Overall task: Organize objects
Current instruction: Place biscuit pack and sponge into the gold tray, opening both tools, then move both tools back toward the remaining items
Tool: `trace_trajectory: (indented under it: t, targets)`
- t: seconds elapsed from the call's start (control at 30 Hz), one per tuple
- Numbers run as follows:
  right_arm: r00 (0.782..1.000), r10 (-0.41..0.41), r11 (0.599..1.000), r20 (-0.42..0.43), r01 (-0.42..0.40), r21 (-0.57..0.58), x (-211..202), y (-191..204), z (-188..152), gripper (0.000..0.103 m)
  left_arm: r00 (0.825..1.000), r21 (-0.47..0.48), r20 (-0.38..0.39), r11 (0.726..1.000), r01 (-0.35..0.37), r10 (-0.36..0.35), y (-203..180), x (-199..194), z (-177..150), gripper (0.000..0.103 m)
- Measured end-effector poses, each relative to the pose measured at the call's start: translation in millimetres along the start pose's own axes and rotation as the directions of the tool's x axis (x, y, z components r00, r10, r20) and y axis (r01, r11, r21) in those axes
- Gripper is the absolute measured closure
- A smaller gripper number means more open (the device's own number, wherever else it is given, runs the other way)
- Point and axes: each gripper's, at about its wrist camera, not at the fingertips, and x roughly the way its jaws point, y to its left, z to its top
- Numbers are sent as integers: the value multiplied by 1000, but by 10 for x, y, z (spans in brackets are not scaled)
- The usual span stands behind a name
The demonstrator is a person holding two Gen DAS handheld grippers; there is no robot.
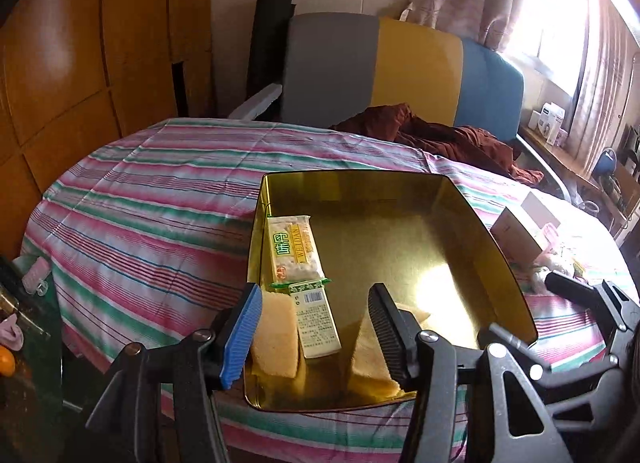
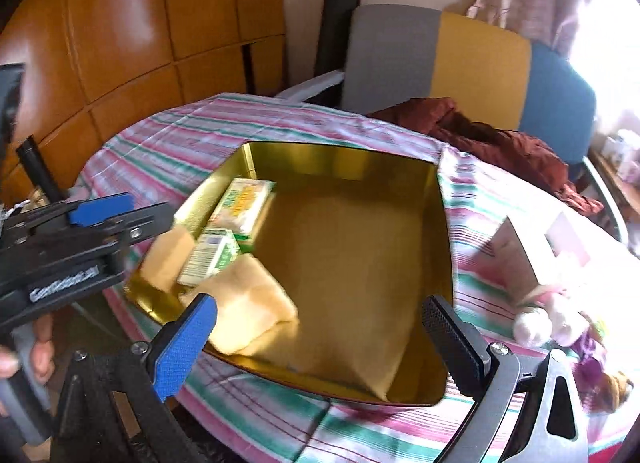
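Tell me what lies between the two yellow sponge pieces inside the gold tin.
In the left wrist view, a white snack packet, barcode side up, lies between the two sponge pieces in the gold tin. The right wrist view agrees.

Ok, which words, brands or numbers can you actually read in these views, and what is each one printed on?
"WEIDAN", beside large green Chinese characters: upper snack packet in the gold tin.
Barcode and fine print: lower snack packet, too small to read.
White lettering on the left gripper body: blurred.
Boxes on the windowsill: unreadable.
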Motion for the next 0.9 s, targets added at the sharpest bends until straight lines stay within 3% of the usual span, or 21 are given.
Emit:
trace_trajectory:
  t: [0.2,0.47,0.9]
  targets:
    - [998,-47,996,46,44,75,-97,-206,-31,0,1000,32,2,999,-2,2,-129,-42,-29,47]
    - [996,-89,986,31,84,143,-129,-497,-108,0,1000,108,6,994,-9,9,-372,-88,-45,47]
    - [985,-174,948,-8,170,269,-232,-1155,-311,0,996,215,-47,973,79,-71,-855,-41,-113,47]
